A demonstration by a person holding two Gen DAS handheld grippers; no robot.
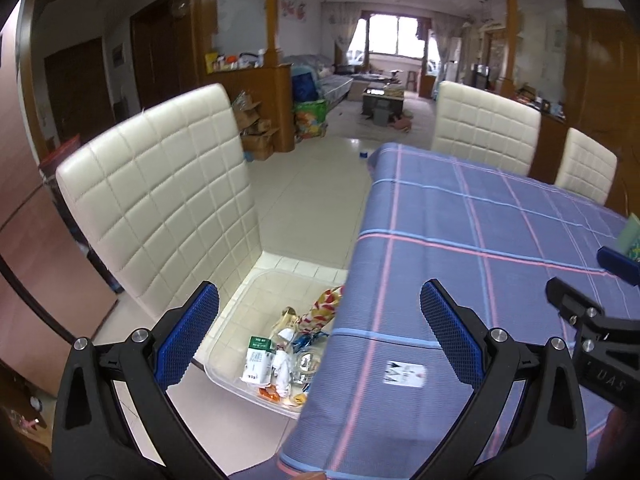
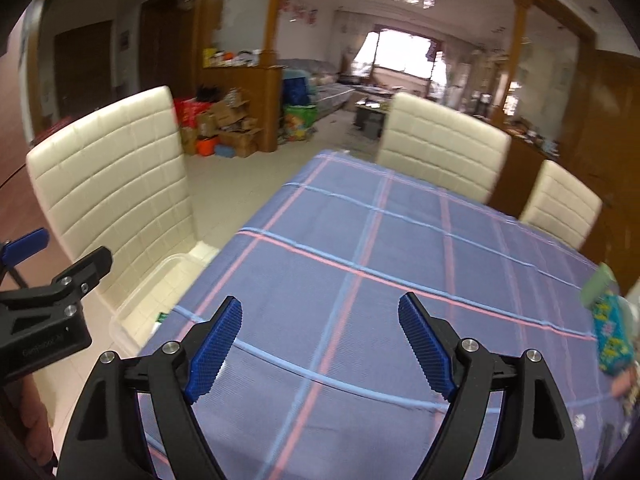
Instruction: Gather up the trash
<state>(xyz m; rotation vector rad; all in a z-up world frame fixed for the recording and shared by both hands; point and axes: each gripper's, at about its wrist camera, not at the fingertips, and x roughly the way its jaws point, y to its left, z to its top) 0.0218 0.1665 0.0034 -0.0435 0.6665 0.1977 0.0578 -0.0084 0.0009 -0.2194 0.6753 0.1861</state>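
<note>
The left hand-held gripper (image 1: 320,336) is released, its two blue pads wide apart with nothing between them. It hangs over the left edge of the bench (image 1: 480,240), so that one finger is above the bin and the other above the cloth. The right hand-held gripper (image 2: 320,344) is released too and holds nothing; it hangs above the bench, over the blue cloth with pink and light-blue lines. Each gripper shows at the side of the other's view.

The bin (image 1: 248,296) is a clear plastic box that stands on the seat of the white chair (image 1: 160,184), just beside the bench edge. The trash (image 1: 280,356) lies inside it: a small green and white carton (image 1: 257,358), a red and yellow wrapper (image 1: 324,308), some clear and white pieces, and an orange scrap near the front wall. The cloth hides part of the bin.

On the cloth, near the left gripper, lies a small white label (image 1: 405,374) with dark marks. At the right edge of the bench there is a colourful packet (image 2: 610,336), green and blue with yellow spots, well apart from both grippers. It is blurred, and I cannot tell what it is.

Two more white chairs (image 2: 440,148) stand at the far side of the bench.
</note>
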